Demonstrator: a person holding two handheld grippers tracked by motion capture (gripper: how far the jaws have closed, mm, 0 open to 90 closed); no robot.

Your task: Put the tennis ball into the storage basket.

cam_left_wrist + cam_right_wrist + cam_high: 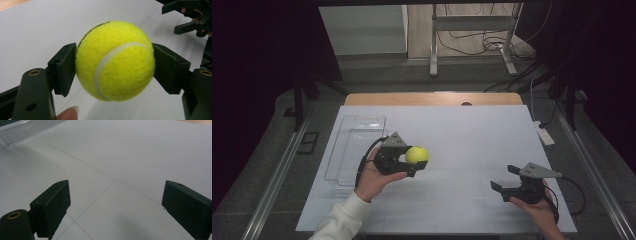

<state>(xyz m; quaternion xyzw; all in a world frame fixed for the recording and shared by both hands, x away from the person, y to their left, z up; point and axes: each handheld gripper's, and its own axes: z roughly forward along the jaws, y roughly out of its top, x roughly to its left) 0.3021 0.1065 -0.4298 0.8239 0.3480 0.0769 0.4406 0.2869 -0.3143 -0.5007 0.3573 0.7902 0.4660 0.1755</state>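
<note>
Left hand-held gripper (418, 165) is clamped on the ball (417, 154), both pads pressed against opposite sides of it; in the left gripper view the ball (115, 60) sits squarely between the jaws and appears lifted clear of the counter (472, 140), with white sheet visible beneath it. Ball is located left of centre, just beside the clear tray (357, 145), which lies at the sheet's left edge and looks empty. Right hand-held gripper (504, 179) is held low near the front right of the counter, jaws spread wide with nothing between them; the right gripper view confirms bare sheet between its pads. Assessment: the carry step is in hand, grasp secure. Probable next move is a short transfer leftward over the tray, then a controlled opening low inside its walls, since the ball will roll if dropped.
</note>
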